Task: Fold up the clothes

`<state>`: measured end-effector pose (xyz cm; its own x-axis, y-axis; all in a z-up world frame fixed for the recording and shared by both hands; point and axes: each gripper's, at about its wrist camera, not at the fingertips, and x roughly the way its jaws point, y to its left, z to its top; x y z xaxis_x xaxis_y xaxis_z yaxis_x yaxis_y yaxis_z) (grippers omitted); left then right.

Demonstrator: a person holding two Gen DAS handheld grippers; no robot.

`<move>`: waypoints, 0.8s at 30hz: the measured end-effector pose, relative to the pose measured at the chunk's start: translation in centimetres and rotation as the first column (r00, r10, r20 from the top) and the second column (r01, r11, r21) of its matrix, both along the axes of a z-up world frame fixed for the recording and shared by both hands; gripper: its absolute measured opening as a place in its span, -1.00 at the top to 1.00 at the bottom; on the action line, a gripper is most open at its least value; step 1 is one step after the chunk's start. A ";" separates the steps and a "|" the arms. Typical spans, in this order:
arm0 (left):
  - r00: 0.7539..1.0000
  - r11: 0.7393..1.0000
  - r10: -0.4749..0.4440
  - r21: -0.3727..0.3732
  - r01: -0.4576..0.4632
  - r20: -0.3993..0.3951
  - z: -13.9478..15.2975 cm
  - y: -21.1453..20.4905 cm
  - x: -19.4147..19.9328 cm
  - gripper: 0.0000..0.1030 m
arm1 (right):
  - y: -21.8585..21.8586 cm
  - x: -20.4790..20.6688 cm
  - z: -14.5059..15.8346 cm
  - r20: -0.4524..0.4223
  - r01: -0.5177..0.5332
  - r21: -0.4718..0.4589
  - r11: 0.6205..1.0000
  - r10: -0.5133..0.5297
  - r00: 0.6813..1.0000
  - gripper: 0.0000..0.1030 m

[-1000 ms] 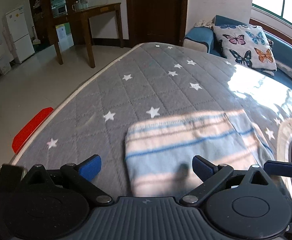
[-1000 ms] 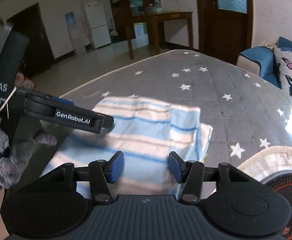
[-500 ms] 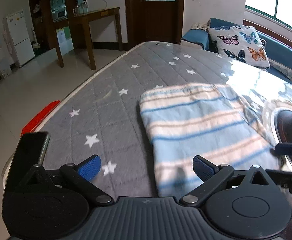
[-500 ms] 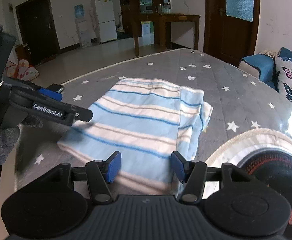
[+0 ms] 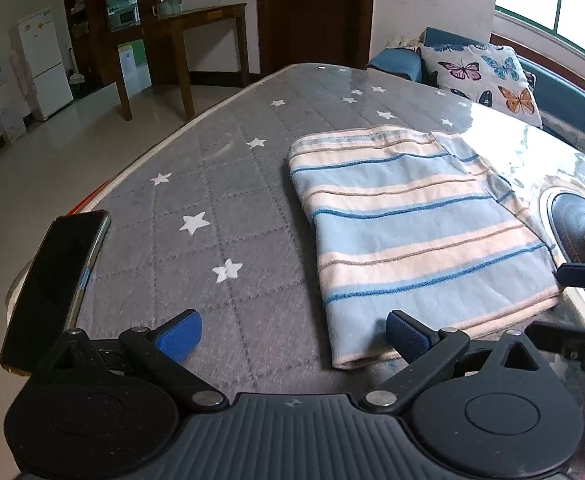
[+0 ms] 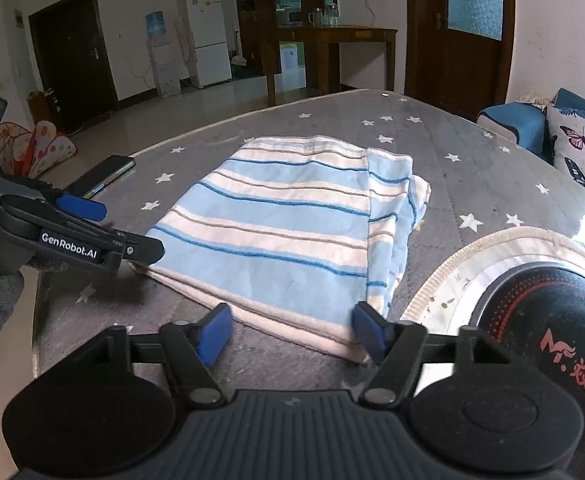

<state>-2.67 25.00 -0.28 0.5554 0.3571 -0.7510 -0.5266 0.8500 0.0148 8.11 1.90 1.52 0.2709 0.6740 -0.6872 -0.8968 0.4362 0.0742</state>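
A folded garment with light blue, cream and dark blue stripes lies flat on the grey star-patterned table cover; it also shows in the right wrist view. My left gripper is open and empty, low at the garment's near left corner. My right gripper is open and empty, its jaws straddling the garment's near edge without holding it. The left gripper's finger shows at the left of the right wrist view, beside the garment's left corner.
A black phone lies on the table's left edge, also in the right wrist view. A round mat with a black disc sits right of the garment. A butterfly cushion rests on a blue sofa behind the table.
Both grippers have drawn back toward the near edge, leaving the garment flat on the table. The right gripper has opened wider. The phone has come into the left view.
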 end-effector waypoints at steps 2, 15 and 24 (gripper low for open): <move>1.000 1.000 0.003 -0.004 -0.003 0.002 0.0 -0.1 -0.3 -0.95 | 0.0 -0.6 0.0 0.013 0.001 -0.001 1.000 -0.001 1.000 -0.53; 0.999 1.000 0.000 -0.018 0.001 0.043 -0.1 -1.1 -2.6 -1.00 | -1.2 -2.7 -0.2 0.020 0.039 0.020 0.999 -0.039 0.999 -0.99; 1.000 0.999 0.001 -0.033 0.000 0.025 -0.5 -1.9 -3.4 -1.00 | -1.8 -3.5 -0.2 -0.005 0.089 0.043 0.995 -0.088 0.996 -1.00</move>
